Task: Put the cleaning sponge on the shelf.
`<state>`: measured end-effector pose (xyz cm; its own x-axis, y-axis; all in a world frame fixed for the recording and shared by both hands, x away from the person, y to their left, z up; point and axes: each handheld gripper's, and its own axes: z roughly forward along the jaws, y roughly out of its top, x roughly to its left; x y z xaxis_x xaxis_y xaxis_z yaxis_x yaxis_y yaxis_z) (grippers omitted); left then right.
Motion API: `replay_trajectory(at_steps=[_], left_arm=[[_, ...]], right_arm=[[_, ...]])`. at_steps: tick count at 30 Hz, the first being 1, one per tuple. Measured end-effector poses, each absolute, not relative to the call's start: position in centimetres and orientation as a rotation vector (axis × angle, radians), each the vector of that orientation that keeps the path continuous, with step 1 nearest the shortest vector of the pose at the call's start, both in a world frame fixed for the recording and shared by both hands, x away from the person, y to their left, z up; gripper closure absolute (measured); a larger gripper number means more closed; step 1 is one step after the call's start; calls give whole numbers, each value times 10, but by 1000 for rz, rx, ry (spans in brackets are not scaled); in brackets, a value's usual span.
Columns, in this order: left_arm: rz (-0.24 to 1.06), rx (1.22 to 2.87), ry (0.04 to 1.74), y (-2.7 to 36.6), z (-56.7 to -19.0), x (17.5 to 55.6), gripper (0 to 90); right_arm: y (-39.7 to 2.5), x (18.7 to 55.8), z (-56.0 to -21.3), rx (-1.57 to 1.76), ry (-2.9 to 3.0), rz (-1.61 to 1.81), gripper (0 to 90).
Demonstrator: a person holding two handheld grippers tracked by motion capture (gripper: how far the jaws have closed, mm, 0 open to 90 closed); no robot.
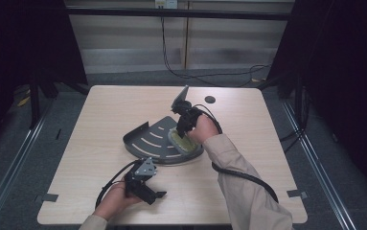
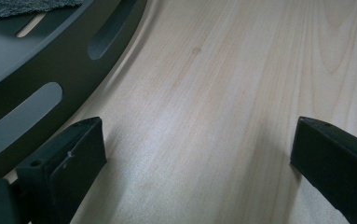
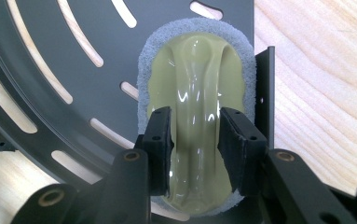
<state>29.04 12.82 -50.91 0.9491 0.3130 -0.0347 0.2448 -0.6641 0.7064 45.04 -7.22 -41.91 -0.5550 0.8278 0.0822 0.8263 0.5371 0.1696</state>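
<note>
A dark grey fan-shaped metal tray (image 1: 148,142) with curved slots lies at the middle of the table. On its right part rests an oval scrub pad (image 3: 195,65) with a glossy olive handle ridge and a grey fibre rim. My right gripper (image 3: 195,135) points down on the pad (image 1: 183,142) and is shut on its raised handle. My left gripper (image 1: 158,195) lies near the table's front edge, held by a hand, jaws wide open over bare wood (image 2: 199,140). The tray's curved rim (image 2: 50,79) shows beside its left jaw.
The table is light wood (image 1: 99,115) with a small dark round mark (image 1: 210,99) near the far edge. Black cables (image 1: 241,175) trail from both grippers. The tray has an upright lip (image 3: 265,93) just right of the pad. Dark curtains stand on both sides.
</note>
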Motion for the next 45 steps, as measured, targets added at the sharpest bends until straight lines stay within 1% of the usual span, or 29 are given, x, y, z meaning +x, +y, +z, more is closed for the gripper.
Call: replay_trajectory(at_steps=[1, 2, 5, 7, 8, 12, 13, 14, 15, 18, 28, 45], left_arm=[[114, 2326, 391, 128, -509, 290, 26], [114, 2326, 391, 128, -509, 290, 26], [114, 2326, 391, 128, -509, 290, 26], [114, 2326, 391, 128, -509, 290, 26], [114, 2326, 391, 128, -509, 290, 26], [114, 2326, 391, 128, -509, 290, 26], [114, 2326, 391, 128, -509, 290, 26], [114, 2325, 392, 128, -509, 290, 26], [114, 2325, 392, 128, -509, 290, 26], [114, 2325, 391, 128, -509, 290, 26], [113, 2325, 390, 128, -509, 290, 26], [112, 2325, 391, 128, -509, 290, 26]], right_arm=[[-72, 450, -419, 1478, 2747, 296, 633], [-72, 450, -418, 1473, 2740, 293, 598], [-73, 449, -417, 1468, 2735, 297, 547], [-73, 449, -416, 1465, 2735, 301, 535], [-73, 449, -416, 1460, 2744, 293, 487], [-74, 446, -416, 1454, 2735, 303, 415], [-74, 446, -416, 1454, 2735, 303, 415], [-75, 445, -415, 1456, 2730, 312, 387], [-75, 445, -415, 1456, 2730, 312, 387], [-77, 444, -413, 1447, 2721, 318, 338], [-88, 434, -403, 1433, 2716, 365, 268], [-114, 418, -391, 1402, 2713, 386, 242]])
